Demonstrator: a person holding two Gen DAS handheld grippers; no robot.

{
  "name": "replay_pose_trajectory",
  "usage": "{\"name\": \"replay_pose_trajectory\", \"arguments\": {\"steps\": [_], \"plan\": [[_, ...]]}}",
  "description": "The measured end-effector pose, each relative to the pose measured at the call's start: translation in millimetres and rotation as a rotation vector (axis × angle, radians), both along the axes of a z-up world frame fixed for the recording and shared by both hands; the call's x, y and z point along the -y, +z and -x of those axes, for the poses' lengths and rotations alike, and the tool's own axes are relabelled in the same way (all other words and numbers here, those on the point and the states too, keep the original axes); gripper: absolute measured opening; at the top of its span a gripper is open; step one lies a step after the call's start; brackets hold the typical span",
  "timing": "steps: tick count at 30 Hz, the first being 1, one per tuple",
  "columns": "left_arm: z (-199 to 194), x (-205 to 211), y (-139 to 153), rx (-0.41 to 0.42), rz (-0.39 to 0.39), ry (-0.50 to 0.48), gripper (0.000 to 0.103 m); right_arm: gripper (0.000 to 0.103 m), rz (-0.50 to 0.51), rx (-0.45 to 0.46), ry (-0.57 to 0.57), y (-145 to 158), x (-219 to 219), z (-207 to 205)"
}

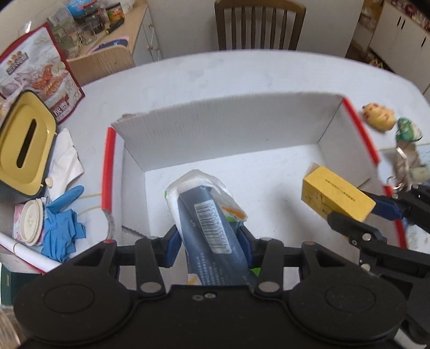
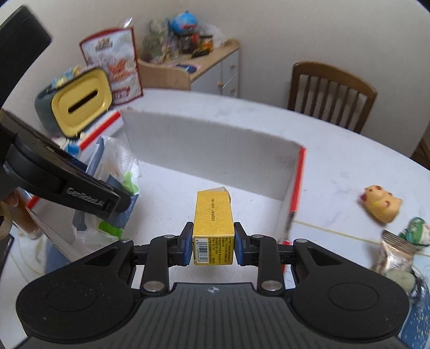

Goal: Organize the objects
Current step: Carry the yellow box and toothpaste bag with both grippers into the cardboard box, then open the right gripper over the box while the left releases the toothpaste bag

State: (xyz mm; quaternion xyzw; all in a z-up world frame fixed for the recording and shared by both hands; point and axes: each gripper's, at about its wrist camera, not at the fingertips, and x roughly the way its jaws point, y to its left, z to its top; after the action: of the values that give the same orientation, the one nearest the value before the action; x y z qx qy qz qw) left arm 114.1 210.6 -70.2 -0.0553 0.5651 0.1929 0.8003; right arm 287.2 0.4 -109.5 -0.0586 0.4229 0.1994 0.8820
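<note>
Lengthwise, each hand-held gripper clamps something pointing away over the box (image 1: pixel 223 126): left (image 1: pixel 208 237) the pouches (image 1: pixel 209 222), right (image 2: pixel 213 239) the yellow carton (image 2: pixel 213 217) (barcode nearest).

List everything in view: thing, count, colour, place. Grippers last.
Cardboard box: one, white with red edges, centre of table.
Table: one, white.
Yellow carton: one, over the box, right side.
Pouches: a dark blue one and a white one, over the box, left side.
Tissue holder: one, yellow lid, left of box.
Blue gloves: crumpled pile, left of box.
Pig toy: one, yellow, right of box.
Chair: one, brown, behind table.
Left gripper: jaws shut on pouches.
Right gripper: jaws shut on yellow carton.
</note>
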Motion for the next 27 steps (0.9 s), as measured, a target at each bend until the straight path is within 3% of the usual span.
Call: {"name": "replay_pose_trajectory", "arguments": {"steps": [10,22,24,27], "plan": [[-17.9,-12.1,-35.6,-0.104,0.015,0.005,0.045,0.029,0.066,-0.092,0.052,-27.6,-18.9,-21.6],[-25.6,-16.6,-50.3,-0.160,0.050,-0.006,0.045,0.029,0.117,-0.188,0.108,-37.4,-30.5,-32.1],[-25.6,-16.7,-50.4,-0.159,0.055,-0.005,0.048,0.029,0.121,-0.188,0.114,-36.9,-30.3,-31.5],[-23.7,-16.3,-47.1,-0.145,0.052,-0.004,0.062,0.029,0.111,-0.188,0.115,-34.9,-28.4,-31.6]]}}
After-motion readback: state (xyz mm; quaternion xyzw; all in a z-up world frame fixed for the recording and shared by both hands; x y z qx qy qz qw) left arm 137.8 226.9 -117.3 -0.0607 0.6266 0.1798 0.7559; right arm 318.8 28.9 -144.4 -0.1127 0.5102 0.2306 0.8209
